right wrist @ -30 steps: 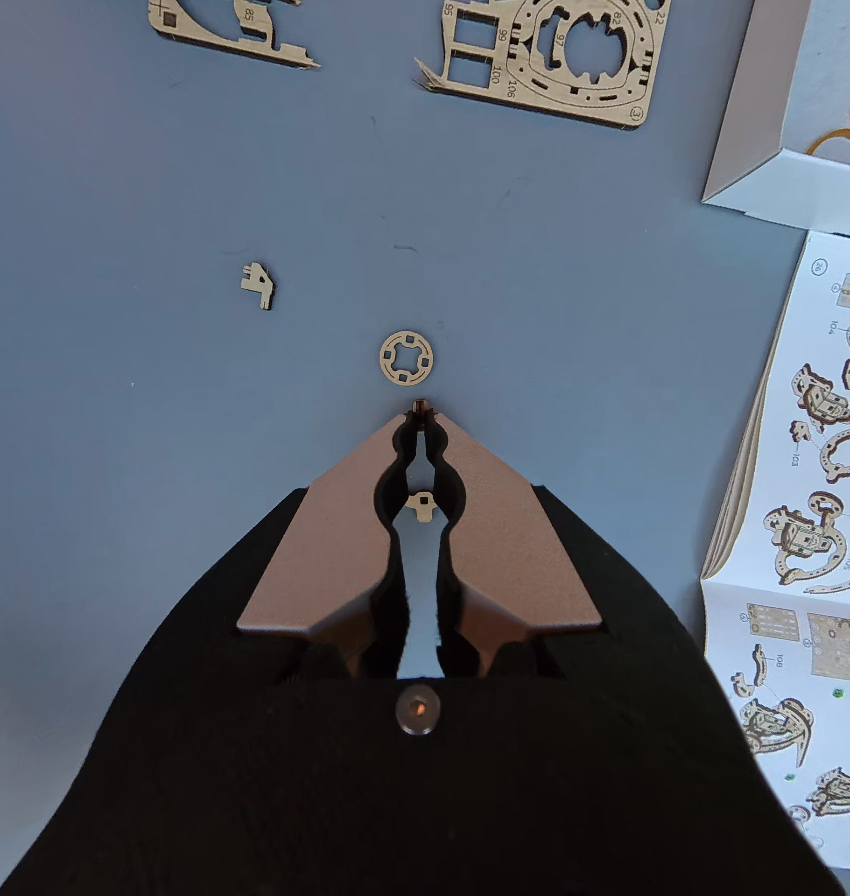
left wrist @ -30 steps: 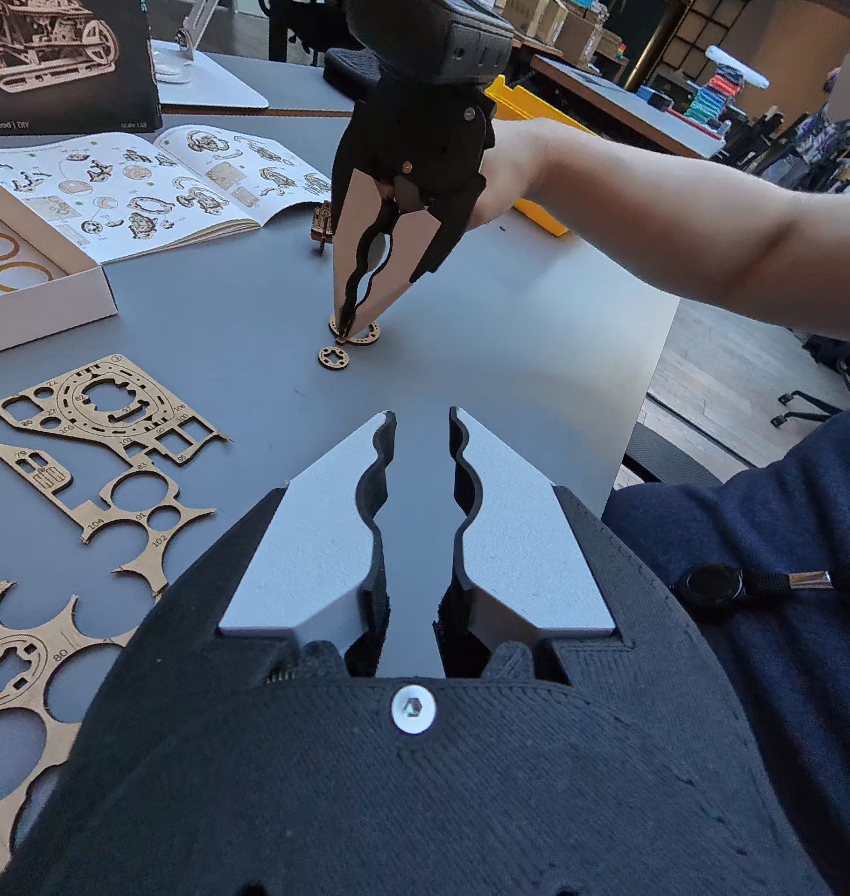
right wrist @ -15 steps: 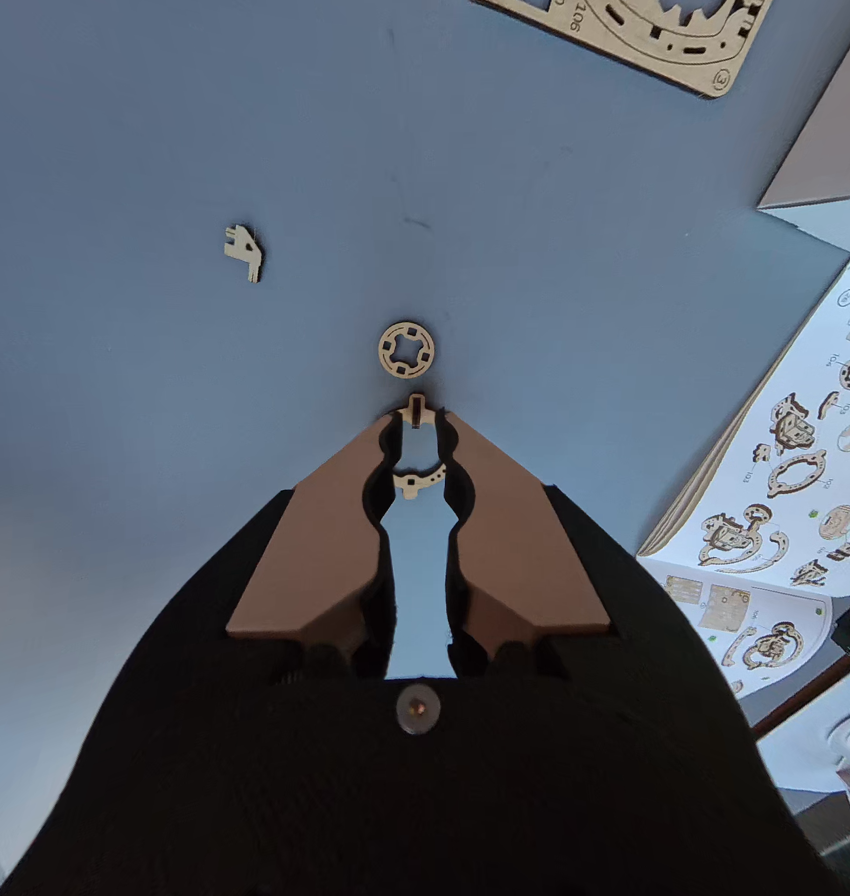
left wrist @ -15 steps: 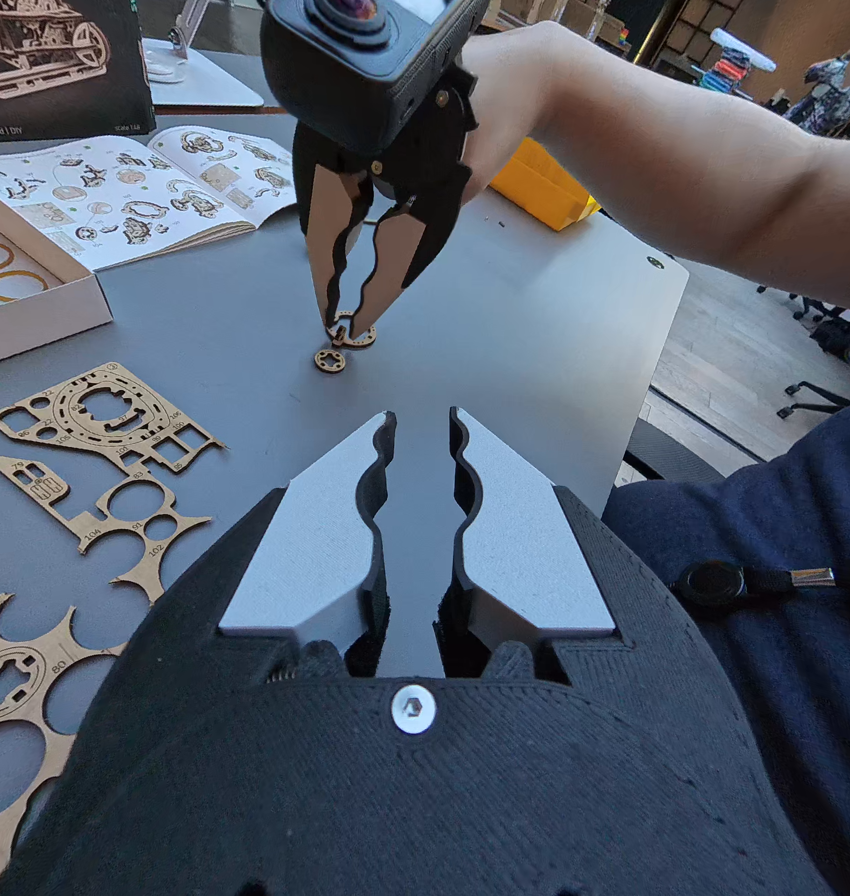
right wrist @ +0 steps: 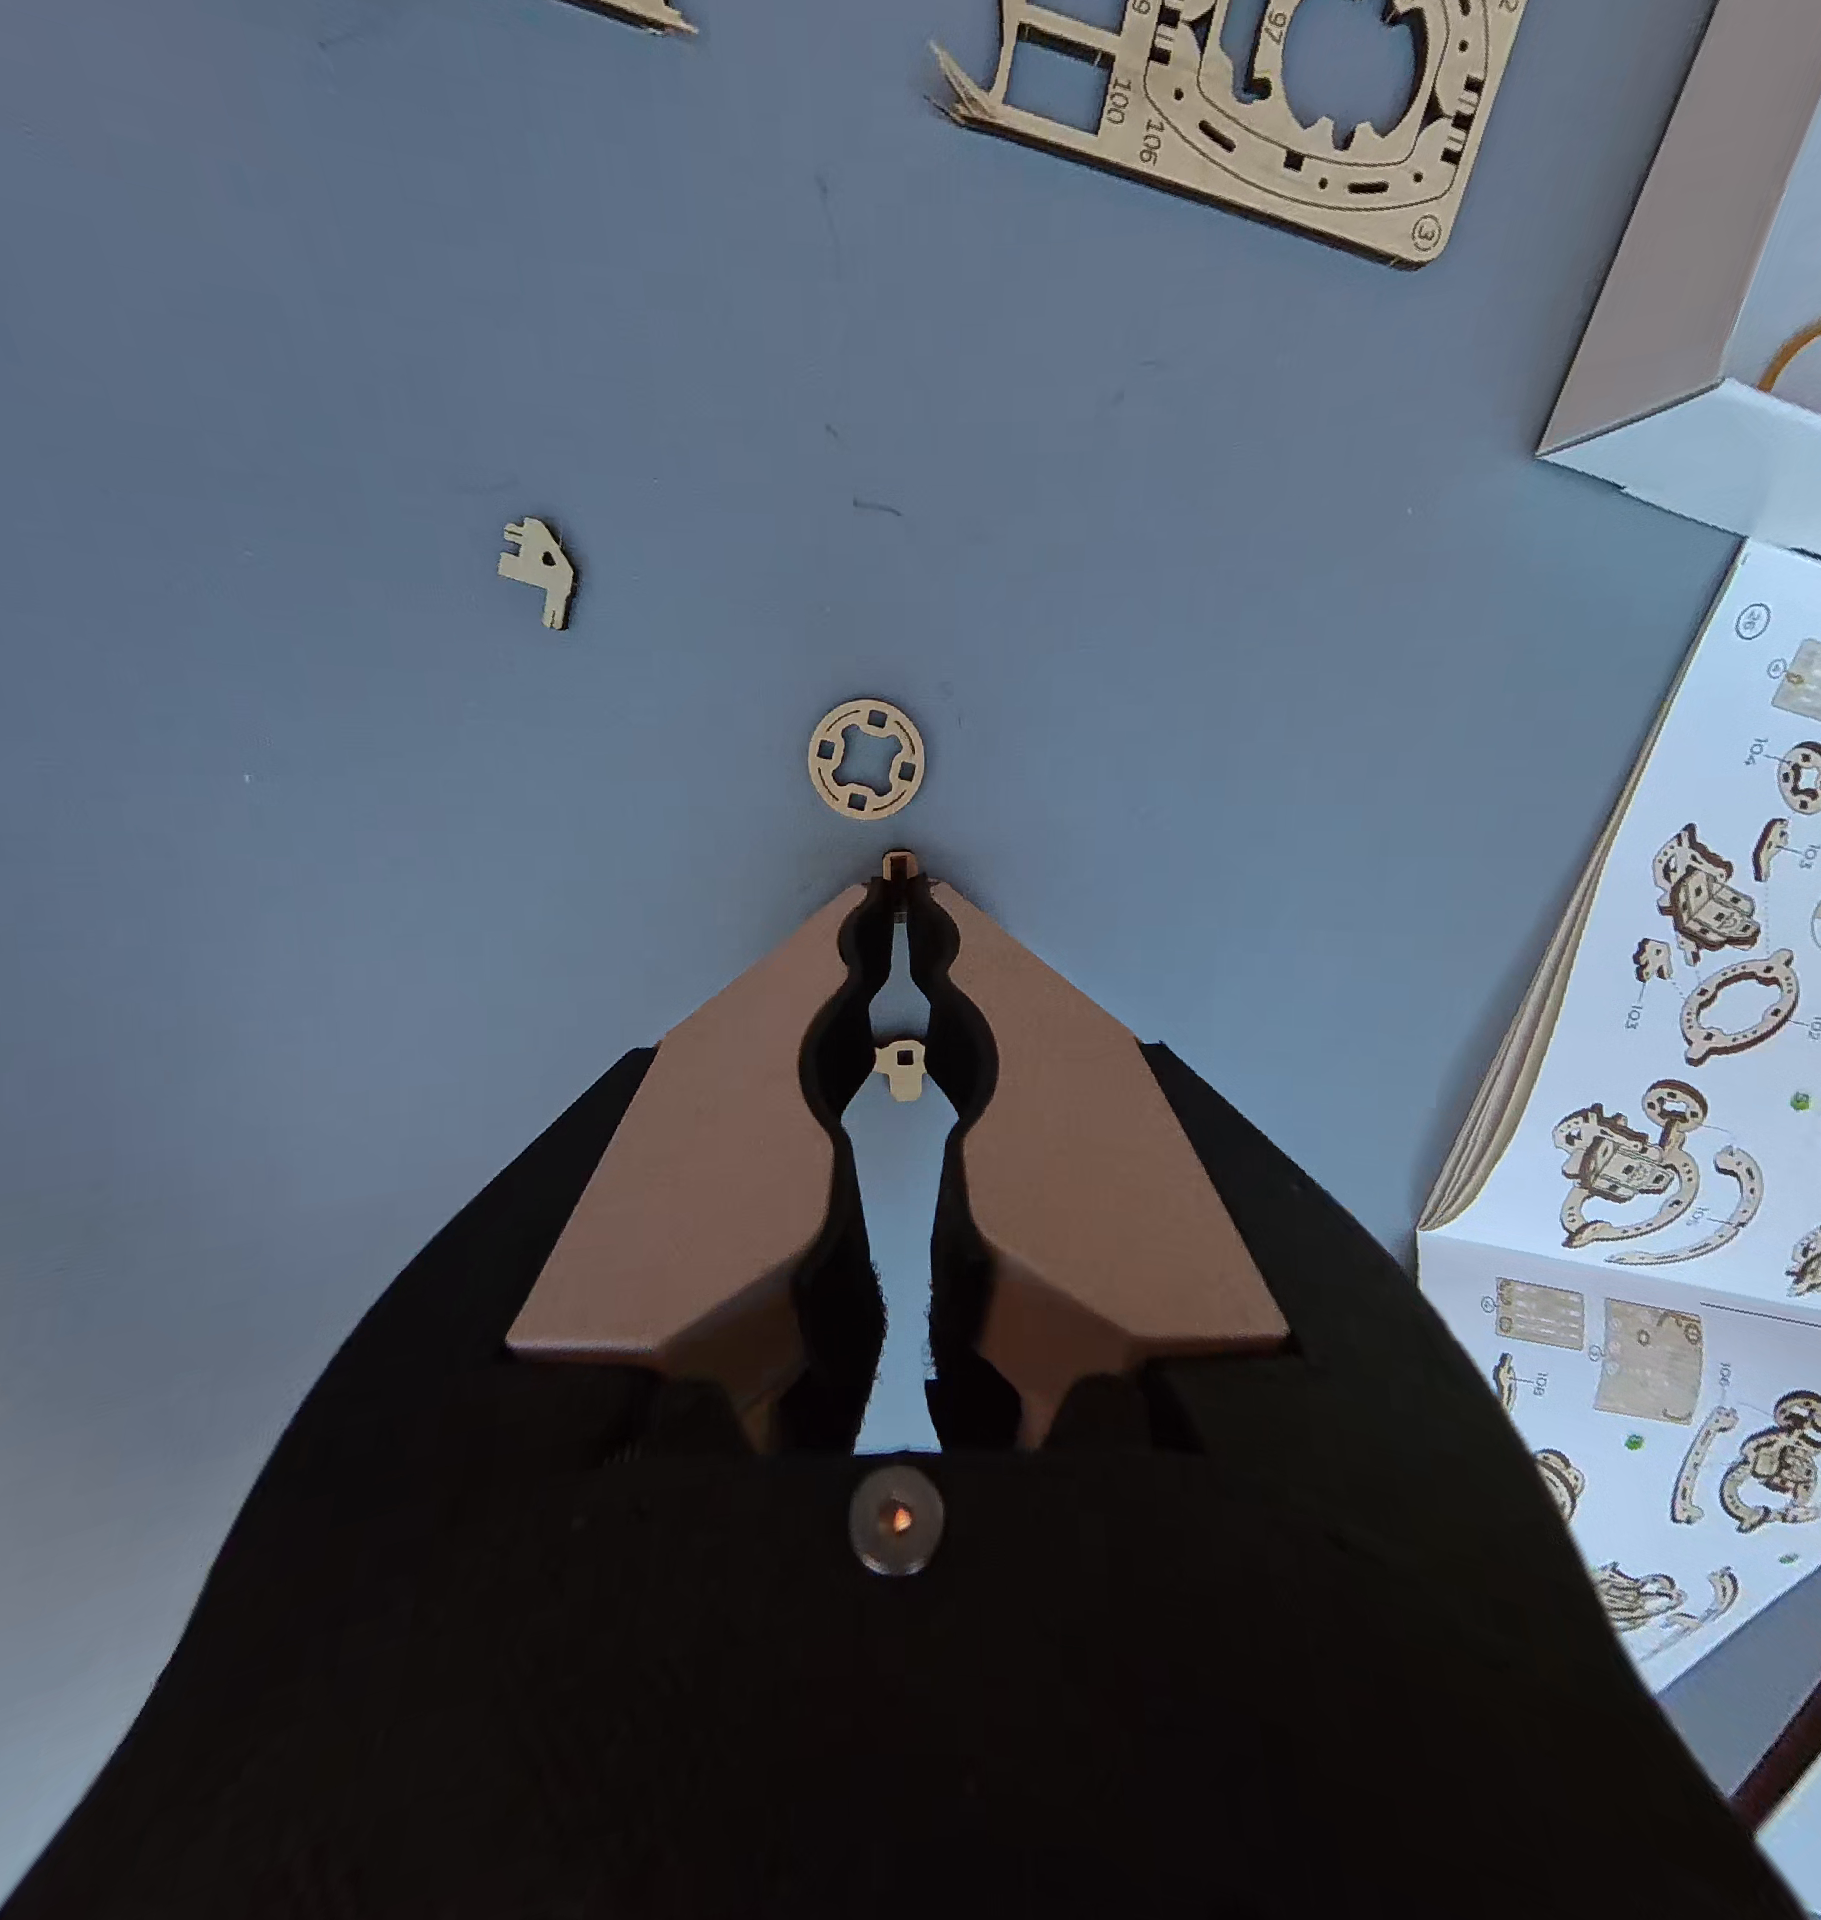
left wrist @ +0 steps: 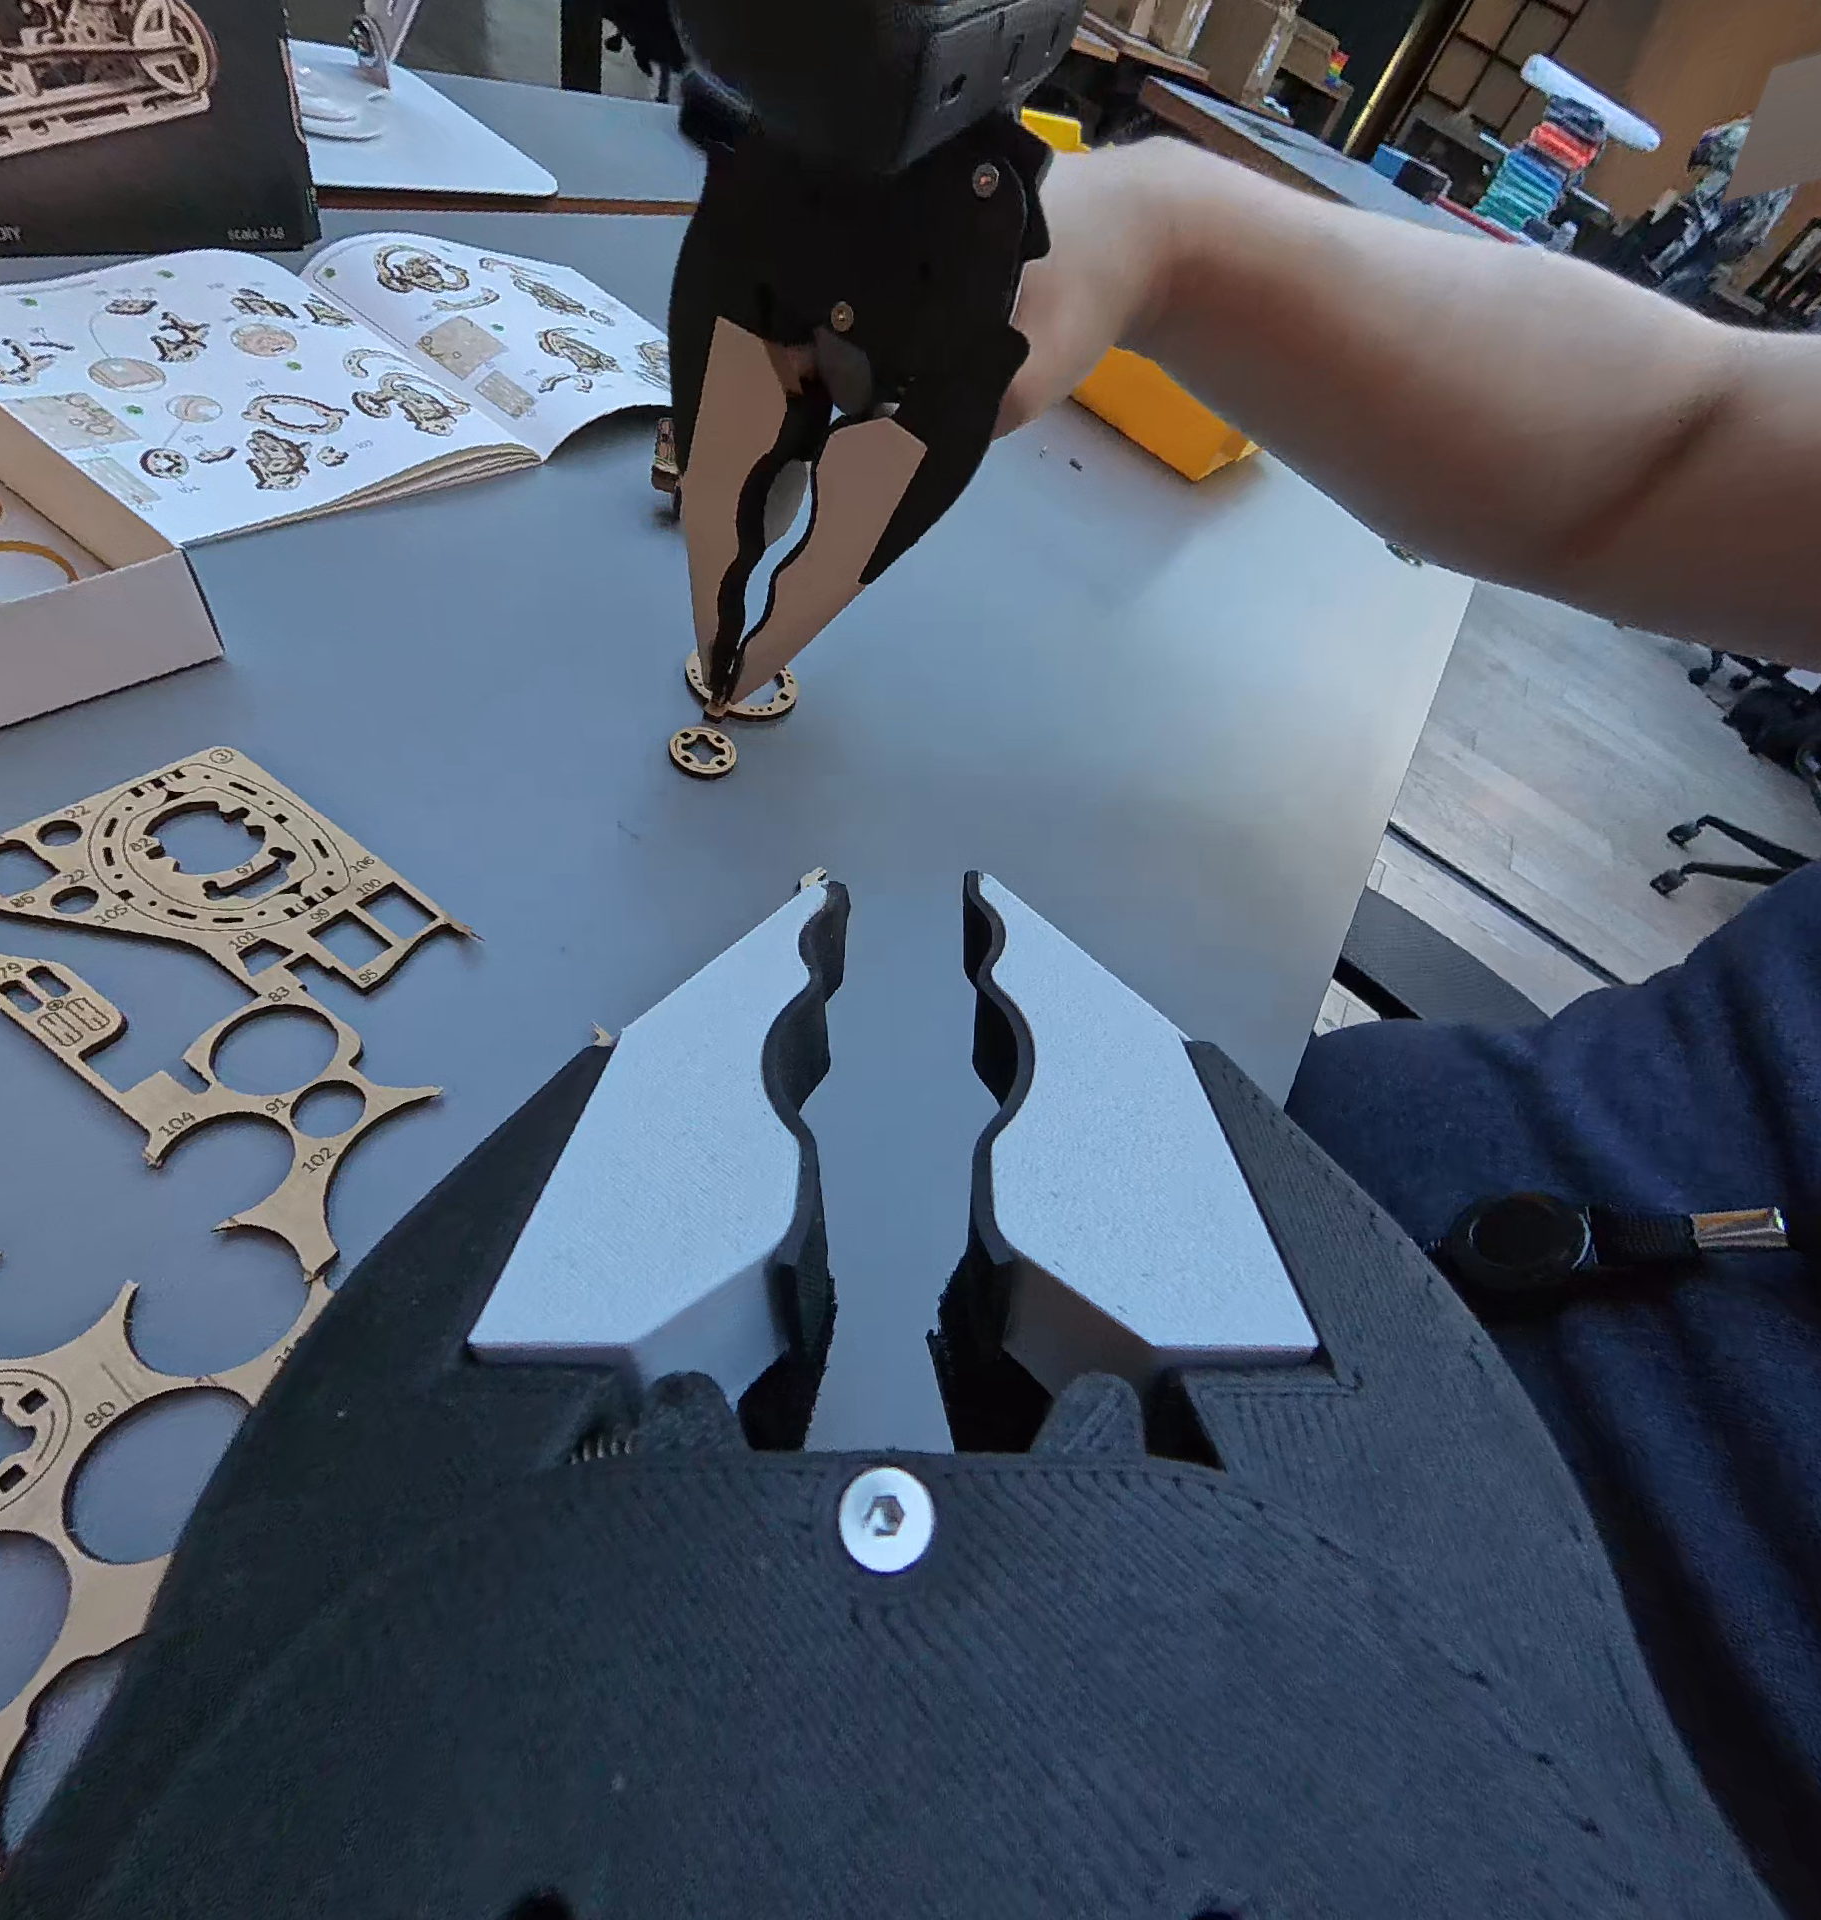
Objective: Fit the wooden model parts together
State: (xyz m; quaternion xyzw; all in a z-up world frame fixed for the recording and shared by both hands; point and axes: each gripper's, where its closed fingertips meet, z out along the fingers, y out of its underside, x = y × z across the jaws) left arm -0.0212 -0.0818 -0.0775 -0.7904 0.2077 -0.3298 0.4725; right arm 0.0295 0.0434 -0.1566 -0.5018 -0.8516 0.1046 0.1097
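Wooden ring (left wrist: 745, 688) flat on grey table (left wrist: 1093, 675), small tab (right wrist: 899, 869) pinched upright in right gripper (right wrist: 899, 883) over it. Left gripper (left wrist: 898, 894) parted, empty, well back. Step, likely: seating tab. Next: align with slot, press straight.

You are working at a grey table (left wrist: 1145, 727). An instruction booklet (left wrist: 293, 364) is lying open at its far left, and the same booklet (right wrist: 1716, 1091) is showing at the right edge of the right wrist view. A white cardboard box (left wrist: 64, 634) is sitting just beside the booklet. A dark product box (left wrist: 127, 114) is standing behind it. A yellow bin (left wrist: 1160, 410) is resting near the table's far edge.
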